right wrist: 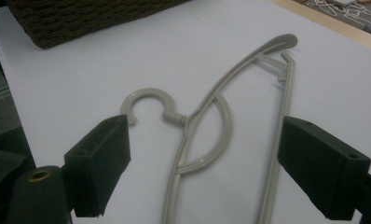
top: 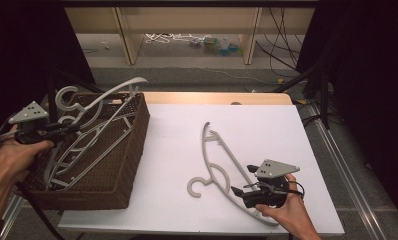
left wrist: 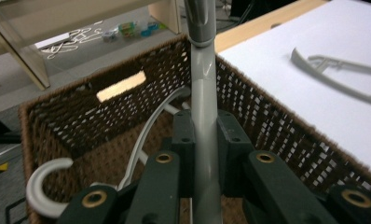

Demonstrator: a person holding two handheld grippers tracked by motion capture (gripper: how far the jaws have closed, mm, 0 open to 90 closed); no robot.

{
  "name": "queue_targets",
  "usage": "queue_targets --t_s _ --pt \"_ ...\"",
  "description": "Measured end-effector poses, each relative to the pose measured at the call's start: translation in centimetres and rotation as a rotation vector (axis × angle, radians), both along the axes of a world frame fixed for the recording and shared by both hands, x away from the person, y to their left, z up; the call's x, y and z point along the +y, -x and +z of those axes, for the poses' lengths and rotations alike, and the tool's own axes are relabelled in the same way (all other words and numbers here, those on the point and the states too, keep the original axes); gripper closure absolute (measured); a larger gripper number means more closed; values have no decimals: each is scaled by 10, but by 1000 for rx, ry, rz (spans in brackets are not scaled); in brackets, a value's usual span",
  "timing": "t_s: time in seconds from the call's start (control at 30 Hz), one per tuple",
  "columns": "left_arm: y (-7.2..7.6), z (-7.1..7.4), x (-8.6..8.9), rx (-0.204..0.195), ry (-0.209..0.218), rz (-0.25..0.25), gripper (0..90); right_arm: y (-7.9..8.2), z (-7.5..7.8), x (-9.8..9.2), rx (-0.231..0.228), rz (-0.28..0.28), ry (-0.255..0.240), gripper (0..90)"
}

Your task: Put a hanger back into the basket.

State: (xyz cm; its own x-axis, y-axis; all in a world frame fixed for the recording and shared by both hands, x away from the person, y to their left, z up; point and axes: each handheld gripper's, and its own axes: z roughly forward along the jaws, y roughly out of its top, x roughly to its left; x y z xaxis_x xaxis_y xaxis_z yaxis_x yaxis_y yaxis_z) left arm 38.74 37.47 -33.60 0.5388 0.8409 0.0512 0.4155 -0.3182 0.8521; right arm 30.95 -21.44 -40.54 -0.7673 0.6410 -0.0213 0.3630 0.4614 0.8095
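A brown wicker basket (top: 122, 165) stands on the table's left and holds several grey hangers. My left gripper (top: 67, 129) reaches over its left rim, shut on the arm of one grey hanger (top: 118, 89) whose tip sticks up past the far rim. In the left gripper view that hanger arm (left wrist: 203, 84) runs straight up between the pressed jaws of my left gripper (left wrist: 204, 135). Another grey hanger (top: 222, 155) lies flat on the white board. My right gripper (top: 243, 180) hovers at its near end, open. In the right gripper view this hanger (right wrist: 186, 120) lies beyond the wide-apart jaws of my right gripper (right wrist: 207, 140).
A white hanger hook (left wrist: 44, 186) pokes up inside the basket (left wrist: 267, 112). The white board (top: 267, 125) sits on a wooden tabletop (top: 212, 97). Behind it are a wooden shelf frame (top: 127, 40) and loose cables (top: 167, 37) on the floor. Dark curtains flank both sides.
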Motion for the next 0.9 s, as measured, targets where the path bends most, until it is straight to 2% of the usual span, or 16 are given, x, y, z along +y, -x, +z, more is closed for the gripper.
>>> queue_targets --t_s 0.2,0.37,0.4,0.43,0.5,0.6,0.63,0.67,0.7,0.77,0.9 --pt "3 -10 7 13 -6 0 795 -1 0 -1 -7 4 0 180" --pt "5 -18 13 58 -38 -3 795 -1 -1 -1 -8 2 -1 180" --pt "5 -20 14 61 -30 7 795 -1 -1 -1 -5 -1 -1 180" --pt "5 -20 16 69 -48 10 795 -1 -2 -1 -4 -2 -2 180" --pt "5 -22 19 65 -19 26 795 -1 -2 -2 -1 0 -2 179" --pt "6 -26 24 76 -12 33 795 -1 -2 -2 -1 -2 -1 178" --pt "6 -26 26 92 -38 32 795 -1 -2 -2 3 -3 0 179" --pt "5 -29 25 93 -15 43 794 -1 -2 -2 1 -4 0 178" --pt "4 -29 27 115 -46 42 794 -2 -2 -2 3 -2 2 178" --pt "1 -32 27 125 -33 35 794 -2 -2 -2 3 -2 2 178" --pt "-6 -38 22 184 -46 22 793 -2 -2 -3 5 -4 2 178"
